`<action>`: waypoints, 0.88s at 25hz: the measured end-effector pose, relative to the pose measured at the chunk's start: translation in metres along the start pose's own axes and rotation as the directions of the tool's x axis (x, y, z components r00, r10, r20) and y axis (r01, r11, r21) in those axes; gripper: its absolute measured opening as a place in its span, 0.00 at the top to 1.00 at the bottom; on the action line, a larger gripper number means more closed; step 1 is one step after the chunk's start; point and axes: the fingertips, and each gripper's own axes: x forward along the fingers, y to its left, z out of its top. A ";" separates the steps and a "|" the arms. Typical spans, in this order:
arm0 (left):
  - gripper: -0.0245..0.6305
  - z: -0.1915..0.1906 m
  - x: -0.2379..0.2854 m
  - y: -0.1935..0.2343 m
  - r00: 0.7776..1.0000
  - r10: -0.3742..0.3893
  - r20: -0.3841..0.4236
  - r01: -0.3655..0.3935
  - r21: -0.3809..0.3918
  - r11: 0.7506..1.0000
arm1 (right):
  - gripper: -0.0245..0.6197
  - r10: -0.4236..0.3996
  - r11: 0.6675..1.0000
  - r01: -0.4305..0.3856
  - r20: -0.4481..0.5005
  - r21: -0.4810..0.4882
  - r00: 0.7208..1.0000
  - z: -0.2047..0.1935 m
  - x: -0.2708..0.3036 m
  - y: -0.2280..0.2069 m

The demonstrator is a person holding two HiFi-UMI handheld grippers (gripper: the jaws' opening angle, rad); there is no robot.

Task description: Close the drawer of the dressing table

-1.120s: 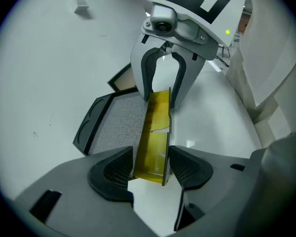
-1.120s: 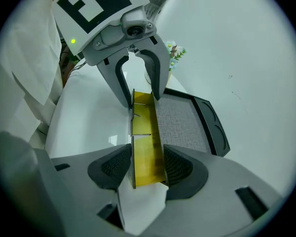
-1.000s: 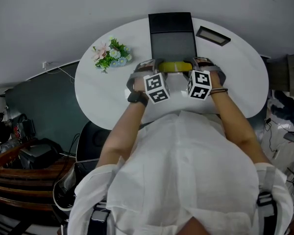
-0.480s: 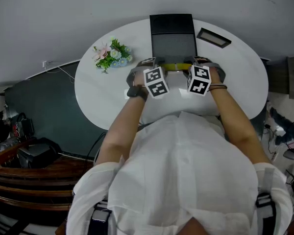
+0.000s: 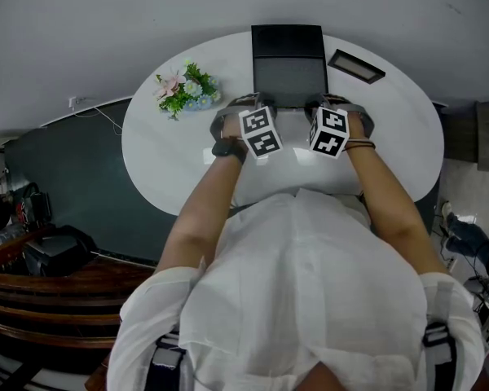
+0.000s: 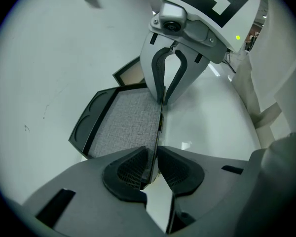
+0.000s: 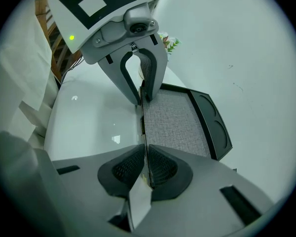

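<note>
The drawer [image 5: 288, 72] is a black tray with a grey lining, set in the white oval dressing table [image 5: 171, 161]. Its thin front edge [image 6: 160, 125] runs between both grippers. My left gripper [image 6: 152, 164] has just been closing and now has its pads pressed on that edge. My right gripper [image 7: 145, 169] has closed likewise on the same edge [image 7: 142, 125], a little to the right. In the head view the left gripper [image 5: 253, 106] and right gripper [image 5: 322, 106] sit side by side at the drawer's near end. Each gripper view shows the other gripper clamped further along the edge.
A small bunch of flowers [image 5: 185, 90] lies at the table's left. A flat dark frame [image 5: 355, 65] lies at the back right. Dark furniture and wooden shelves [image 5: 33, 292] stand on the floor to the left, and a person's white shirt fills the near view.
A yellow strip that showed between the two grippers no longer shows. Both marker cubes have shifted slightly toward the drawer, and both pairs of jaws have closed on its edge.
</note>
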 end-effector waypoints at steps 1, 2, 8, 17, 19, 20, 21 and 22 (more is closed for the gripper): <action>0.83 0.000 0.000 0.000 1.000 0.001 -0.002 -0.001 0.001 1.000 | 0.91 0.001 1.000 -0.001 -0.003 -0.001 1.000 -0.001 0.001 0.000; 0.83 0.000 0.001 0.000 1.000 0.002 -0.003 -0.002 0.001 1.000 | 0.91 0.004 1.000 -0.004 -0.008 -0.002 1.000 -0.002 0.001 0.001; 0.83 -0.001 0.002 0.001 1.000 0.001 -0.004 -0.001 -0.008 1.000 | 0.91 0.006 1.000 -0.005 -0.017 0.011 1.000 -0.004 0.003 0.000; 0.81 -0.003 -0.003 0.002 0.999 0.037 0.010 -0.037 -0.043 0.998 | 0.92 -0.015 0.995 0.013 0.021 0.096 1.000 -0.003 -0.003 -0.005; 0.82 -0.002 -0.010 0.007 0.997 0.066 0.033 -0.063 -0.085 0.994 | 0.92 -0.034 0.987 0.026 0.049 0.157 0.998 -0.005 -0.010 -0.011; 0.82 -0.001 -0.016 0.010 0.995 0.085 0.053 -0.078 -0.117 0.990 | 0.92 -0.047 0.980 0.033 0.068 0.198 0.997 -0.005 -0.014 -0.014; 0.82 0.000 -0.024 0.014 0.991 0.108 0.079 -0.095 -0.159 0.983 | 0.92 -0.064 0.968 0.039 0.091 0.248 0.994 -0.006 -0.020 -0.017; 0.83 0.001 -0.033 0.019 0.985 0.136 0.108 -0.110 -0.213 0.971 | 0.92 -0.084 0.951 0.044 0.119 0.307 0.989 -0.007 -0.026 -0.021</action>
